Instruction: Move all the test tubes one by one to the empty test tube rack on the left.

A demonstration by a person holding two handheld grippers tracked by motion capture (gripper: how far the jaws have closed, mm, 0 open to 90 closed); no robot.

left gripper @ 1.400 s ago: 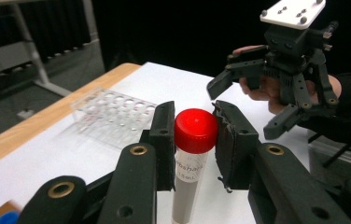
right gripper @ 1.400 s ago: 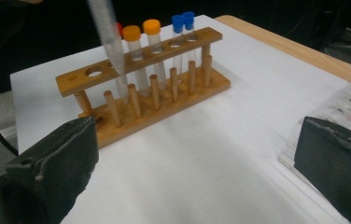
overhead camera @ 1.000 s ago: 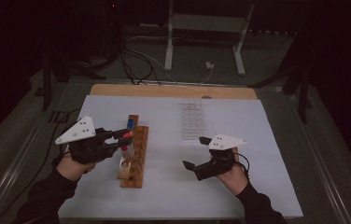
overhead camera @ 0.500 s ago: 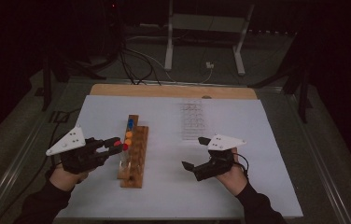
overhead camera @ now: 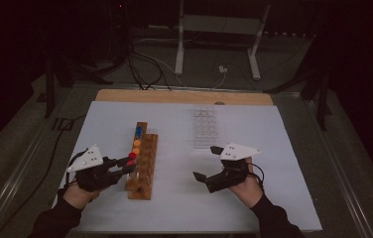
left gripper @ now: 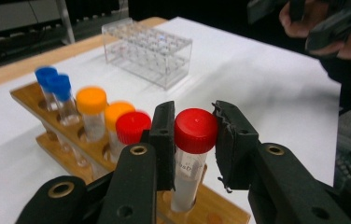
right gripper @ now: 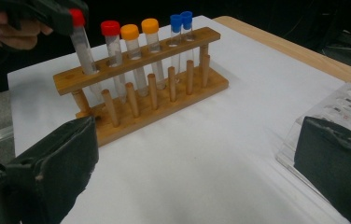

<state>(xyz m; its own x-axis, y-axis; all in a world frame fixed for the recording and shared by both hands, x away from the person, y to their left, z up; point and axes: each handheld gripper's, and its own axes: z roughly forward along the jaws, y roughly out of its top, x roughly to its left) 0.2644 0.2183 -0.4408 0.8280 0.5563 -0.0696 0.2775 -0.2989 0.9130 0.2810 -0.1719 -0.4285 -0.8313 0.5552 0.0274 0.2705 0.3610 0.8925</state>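
We see a white table (overhead camera: 254, 198), a wooden rack (overhead camera: 142, 166) near its left side, our left gripper (left gripper: 192, 140) squeezing a red-capped tube (left gripper: 194, 133) in the rack's near end, our right gripper (right gripper: 197, 172) wide open, holding nothing.

The red-capped tube (left gripper: 190, 154) is clear plastic with white contents, standing slightly tilted, its lower end through a hole near the near end of the wooden rack (overhead camera: 142, 166) (left-centre of the table). Beside it stand another red-capped, two orange-capped and two blue-capped tubes, running farther away.
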